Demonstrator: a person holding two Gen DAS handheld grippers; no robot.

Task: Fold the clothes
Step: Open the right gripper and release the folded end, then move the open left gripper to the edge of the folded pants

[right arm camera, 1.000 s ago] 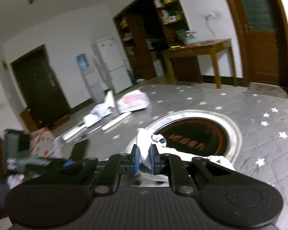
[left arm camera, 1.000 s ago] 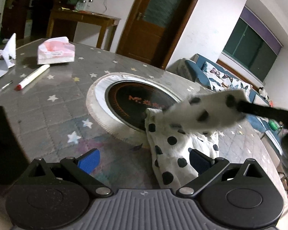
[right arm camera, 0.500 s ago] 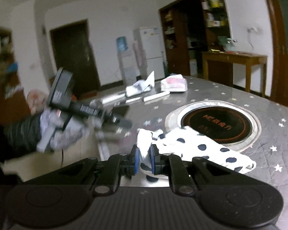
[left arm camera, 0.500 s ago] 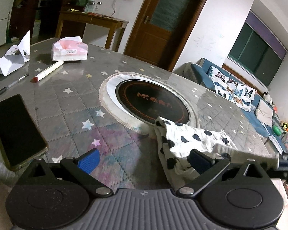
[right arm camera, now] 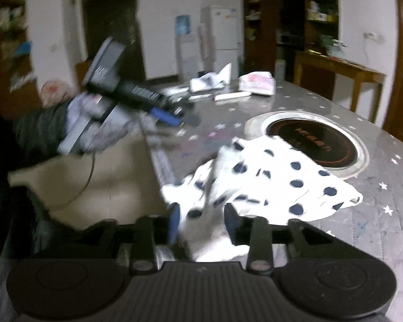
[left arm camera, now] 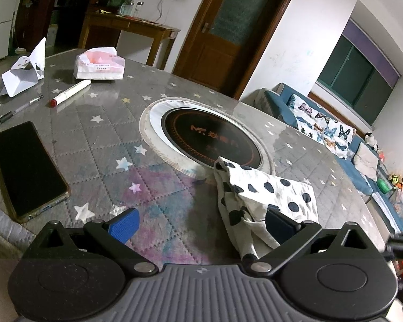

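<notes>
The round black cooktop [left arm camera: 211, 141] set into the star-patterned table [left arm camera: 99, 145] carries orange lettering that begins with "M", the rest too small to read; in the right wrist view the same print is blurred. At about 10 o'clock from the cooktop in the left wrist view lies a pink and white tissue pack [left arm camera: 100, 63] with small dark print on its side that cannot be made out, white tissue showing at its top opening. Just beside it, toward 7 o'clock, lies a white marker [left arm camera: 70, 92] with a red cap, then a pen [left arm camera: 14, 113], and a crumpled white paper [left arm camera: 24, 73] sits at the far left. A dark phone [left arm camera: 27, 170] lies screen-up near the table's edge at 9 o'clock. The white cloth with dark polka dots [left arm camera: 264, 200] is bunched on the table at 5 o'clock from the cooktop, one corner overlapping the cooktop's pale ring. The left gripper [left arm camera: 202, 226] stands with its jaws wide apart, the right-hand finger [left arm camera: 279, 226] resting at the cloth's edge and the blue left-hand one over bare table. In the right wrist view the right gripper [right arm camera: 202, 225] has its jaws parted by a narrow gap, cloth [right arm camera: 271, 177] lying between them; motion blur makes it unclear whether the pads touch the fabric.
</notes>
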